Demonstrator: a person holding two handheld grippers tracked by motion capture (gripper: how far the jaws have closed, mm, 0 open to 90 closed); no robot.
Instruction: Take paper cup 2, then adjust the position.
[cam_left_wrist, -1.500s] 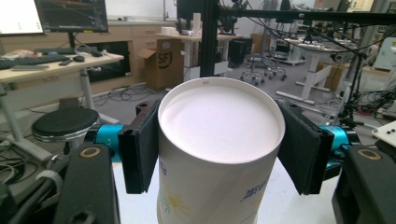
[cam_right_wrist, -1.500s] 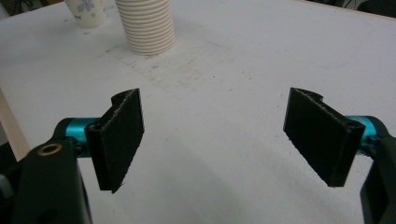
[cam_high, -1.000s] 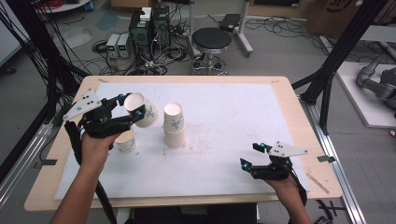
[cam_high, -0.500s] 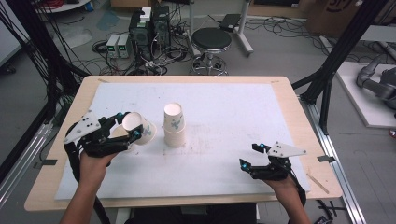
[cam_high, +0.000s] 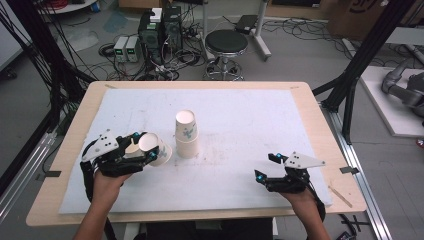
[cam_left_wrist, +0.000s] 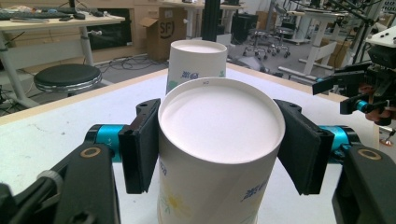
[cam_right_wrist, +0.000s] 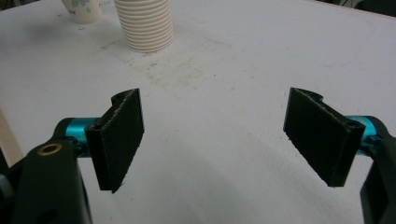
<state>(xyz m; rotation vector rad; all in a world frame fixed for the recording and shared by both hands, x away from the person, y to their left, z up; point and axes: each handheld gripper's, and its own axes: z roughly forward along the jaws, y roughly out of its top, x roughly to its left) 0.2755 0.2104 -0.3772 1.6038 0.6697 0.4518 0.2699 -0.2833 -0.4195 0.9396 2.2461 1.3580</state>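
- The left gripper (cam_high: 148, 149) squeezes a cup (cam_left_wrist: 219, 154), bottom up, just left of the stack (cam_high: 186, 134).
- The right gripper (cam_right_wrist: 219, 140) has its jaws wide apart, empty, and is farther from the stack.

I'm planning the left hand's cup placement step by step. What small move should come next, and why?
Probably ease the cup straight down onto the white mat before letting go. The left gripper is shut on it, upside down and slightly tilted, just left of the cup stack. The right gripper rests open, far off.
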